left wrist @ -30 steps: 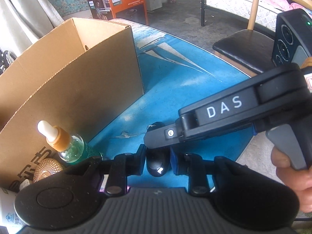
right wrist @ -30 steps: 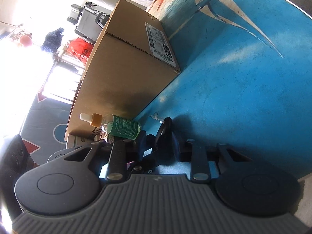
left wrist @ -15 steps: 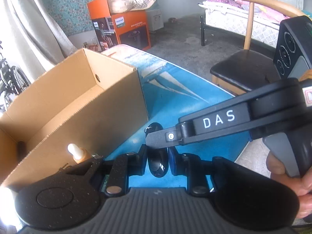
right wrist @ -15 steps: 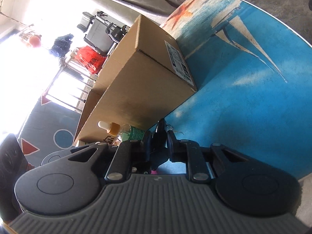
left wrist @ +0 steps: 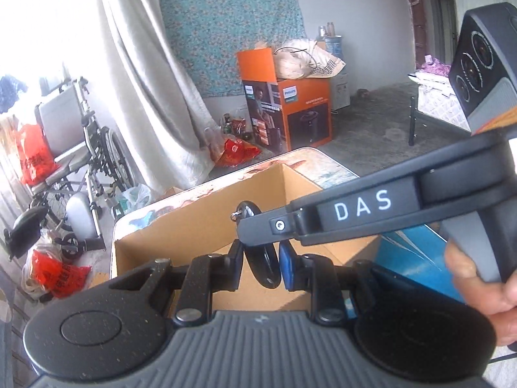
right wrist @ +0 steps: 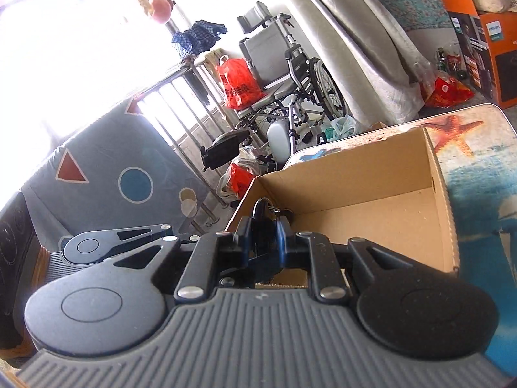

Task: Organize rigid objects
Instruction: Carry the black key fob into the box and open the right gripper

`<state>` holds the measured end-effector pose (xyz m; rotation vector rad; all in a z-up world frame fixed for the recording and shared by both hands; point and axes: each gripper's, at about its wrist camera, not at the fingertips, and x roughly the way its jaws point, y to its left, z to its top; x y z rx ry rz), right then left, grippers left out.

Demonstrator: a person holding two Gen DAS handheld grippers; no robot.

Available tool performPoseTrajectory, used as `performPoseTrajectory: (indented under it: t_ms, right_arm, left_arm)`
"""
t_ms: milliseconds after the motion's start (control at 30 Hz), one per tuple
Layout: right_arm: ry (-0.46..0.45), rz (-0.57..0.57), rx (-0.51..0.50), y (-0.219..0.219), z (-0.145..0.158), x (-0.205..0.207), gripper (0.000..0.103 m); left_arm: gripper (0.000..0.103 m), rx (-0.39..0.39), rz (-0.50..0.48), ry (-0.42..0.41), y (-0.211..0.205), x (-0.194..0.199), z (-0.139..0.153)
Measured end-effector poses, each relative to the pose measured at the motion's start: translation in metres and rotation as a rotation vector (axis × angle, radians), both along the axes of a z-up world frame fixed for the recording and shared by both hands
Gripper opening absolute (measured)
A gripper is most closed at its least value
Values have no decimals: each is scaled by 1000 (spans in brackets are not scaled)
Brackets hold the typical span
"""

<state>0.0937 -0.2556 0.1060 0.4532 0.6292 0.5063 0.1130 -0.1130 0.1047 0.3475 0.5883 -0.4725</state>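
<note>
Left gripper (left wrist: 260, 266): lower centre of the left wrist view, pads clamped on the sides of a black key fob (left wrist: 265, 266); keep that squeeze even.
Right gripper (right wrist: 262, 245): lower centre of the right wrist view, jaws pinched on the same key fob (right wrist: 262, 223); seen in the left view as a black arm crossing in from the right edge (left wrist: 255, 229).
Key fob: held in the air between both grippers, metal ring at its far tip, above the near rim of the box.
Step in hand, as judged: carry over the rim, then release inside.
Doing it well: move both grippers together, no twist; lower close to the floor of the box; loosen one grip first, then the other.
Cardboard box (right wrist: 371, 223): open top, just beyond the grippers, middle of frame; floor bare where visible.
Table (right wrist: 484, 174): blue sea print with a starfish, under and right of the box.
</note>
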Motion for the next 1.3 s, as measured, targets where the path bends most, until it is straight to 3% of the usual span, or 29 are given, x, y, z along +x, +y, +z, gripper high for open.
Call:
performPoseTrajectory:
  t_ms: [133,300,433,667,867,1000,1133,1300]
  right_arm:
    - [119,88,-42,26,2,65,15]
    - [314,158,-47,49,-22,140,15]
    - [433,191,-45,63,-51,188,14]
    - [541,222,-57,80,-102,238,14]
    - [575,251,-62,95,-139,263,16]
    - [582,243,-46,96,-146,266,18]
    - [544,225,-33,81,-128,258,24]
    - [425,178,-3,40,-76,210,26]
  left_arm:
    - [25,-41,74,149,25,59,-5]
    - [23,-68,148,305,59,119,-31]
    - [23,-32,197,347,63,148,-50]
    - [27,-13,250,379,67,170,-59]
    - [28,-4,271,377,69,176,-58]
    - [32,-1,269,361,69,172,-55]
    - [34,-30,260,336,74,158,-44]
    - [41,-91,207,257,80,115,-13]
